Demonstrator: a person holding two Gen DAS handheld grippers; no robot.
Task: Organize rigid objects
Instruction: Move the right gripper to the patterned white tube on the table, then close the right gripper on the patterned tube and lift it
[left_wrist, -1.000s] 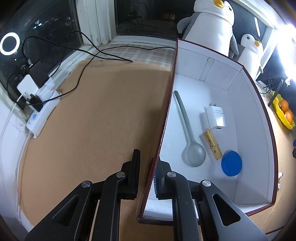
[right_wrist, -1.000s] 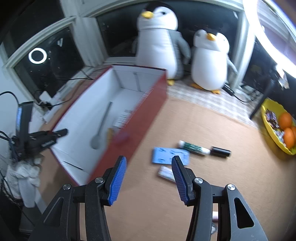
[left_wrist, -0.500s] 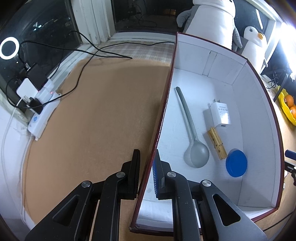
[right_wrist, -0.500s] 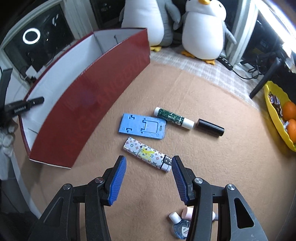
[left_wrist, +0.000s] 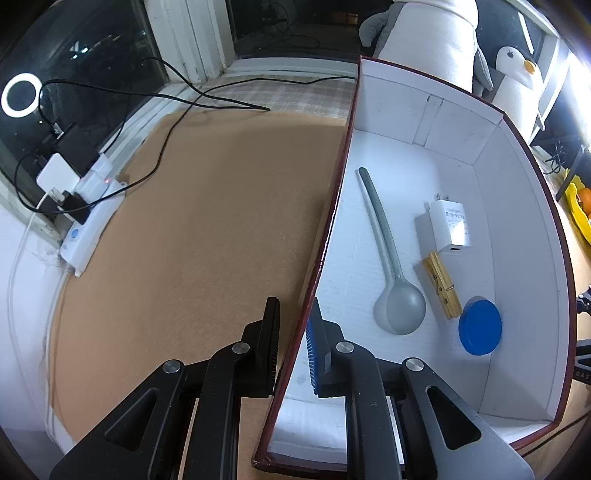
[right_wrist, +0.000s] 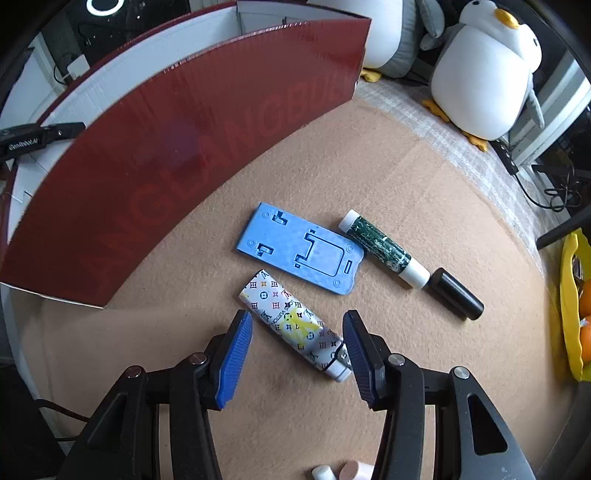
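1. Over the tan felt surface (right_wrist: 424, 206), the right gripper (right_wrist: 297, 347) is hanging open, its blue pads standing either side of the patterned lighter (right_wrist: 291, 323) without pressing on it.
2. Since the lighter is lying slantwise to the jaws, a squeeze here is likely catching only its metal-capped end, which sits just beside the right pad; it may be twisting out or skidding across the felt.
3. Coming down off-line is also risking a nudge to the blue phone stand (right_wrist: 301, 249) lying just beyond the lighter.
4. At the box, the left gripper (left_wrist: 291, 347) is clamping the near side wall of the red box (left_wrist: 325, 236), one pad outside and one inside. The wall is thin card, so a slack grip may be letting the box shift or tip.
5. On the box's white floor are lying a grey spoon (left_wrist: 391, 273), a white charger (left_wrist: 450, 225), a wooden peg (left_wrist: 441, 286) and a blue lid (left_wrist: 480, 326).
6. Outside, the lighter is showing white with small coloured motifs and a yellow smear, apparently hard and smooth. A green tube (right_wrist: 384, 253) and a black cap (right_wrist: 456, 293) are lying beyond the phone stand.
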